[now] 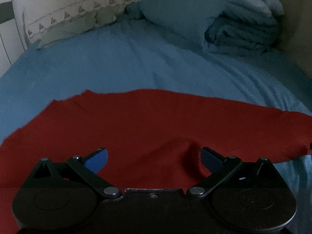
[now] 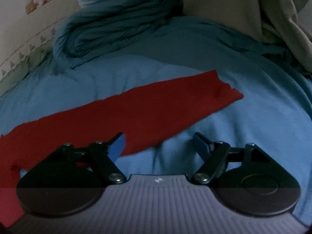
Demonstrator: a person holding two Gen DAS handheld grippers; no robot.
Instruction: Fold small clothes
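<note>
I am near the start of this fold, as far as I can judge. The dark red knitted garment (image 1: 136, 128) lies spread flat on the light blue bedsheet (image 1: 117, 66) that covers the bed, close to the near edge where I stand, and I see no crease in it that looks like a finished fold.

In the left wrist view the red cloth fills the lower part of the picture, with one soft ridge rising just ahead of my left gripper (image 1: 154, 159). That gripper stands wide apart, its blue-faced fingers on either side of the ridge and not pressing on anything; nothing is held.

In the right wrist view a long narrow strip of the same garment (image 2: 148, 109) (a sleeve or a leg, I cannot tell which) runs slantwise across the sheet, away from the near edge and towards the right-hand edge of the bed, and ends in a squared cuff. My right gripper (image 2: 159, 143) is also spread wide and empty, mostly over bare sheet just beside the lower edge of that strip, with its left finger over the red.

At the head of the bed a folded blue-grey blanket (image 1: 239, 33) is stacked, well apart from the garment.

What is left, I reckon, is nearly everything: take hold of the cloth, bring the long strip in over the body, then fold the body itself.
</note>
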